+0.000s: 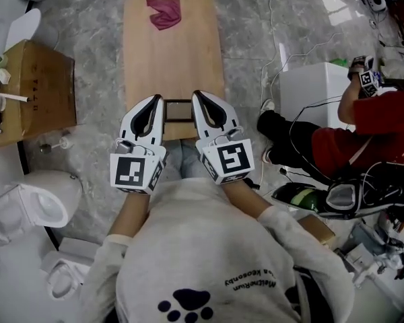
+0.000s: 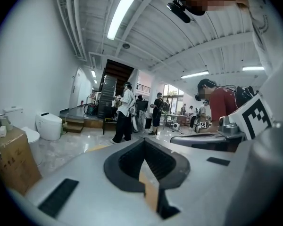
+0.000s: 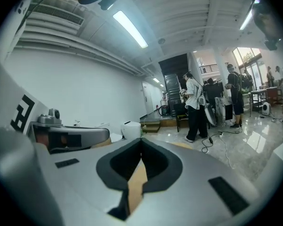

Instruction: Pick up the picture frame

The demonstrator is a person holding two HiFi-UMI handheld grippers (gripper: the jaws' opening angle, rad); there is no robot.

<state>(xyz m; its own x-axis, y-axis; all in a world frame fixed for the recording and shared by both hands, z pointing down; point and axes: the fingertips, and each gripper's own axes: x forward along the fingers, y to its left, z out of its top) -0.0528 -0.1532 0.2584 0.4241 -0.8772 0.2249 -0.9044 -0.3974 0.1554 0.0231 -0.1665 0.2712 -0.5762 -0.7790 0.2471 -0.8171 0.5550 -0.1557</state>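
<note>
A small dark picture frame [image 1: 178, 102] lies flat at the near end of the long wooden table [image 1: 172, 52]. My two grippers hover side by side over that end, with the frame showing in the gap between them. The left gripper [image 1: 156, 100] is just left of the frame and the right gripper [image 1: 197, 95] just right of it. Both point away from me along the table. In the left gripper view the left gripper's [image 2: 143, 142] jaws are shut with nothing between them; the right gripper [image 3: 141, 141] looks the same in its own view. The frame's lower part is hidden behind the grippers.
A maroon cloth [image 1: 164, 12] lies at the table's far end. A cardboard box [image 1: 40, 86] with small items stands to the left, with white toilets [image 1: 34, 204] on the floor below it. To the right are a white box [image 1: 310, 89], cables and a seated person in red [image 1: 363, 140].
</note>
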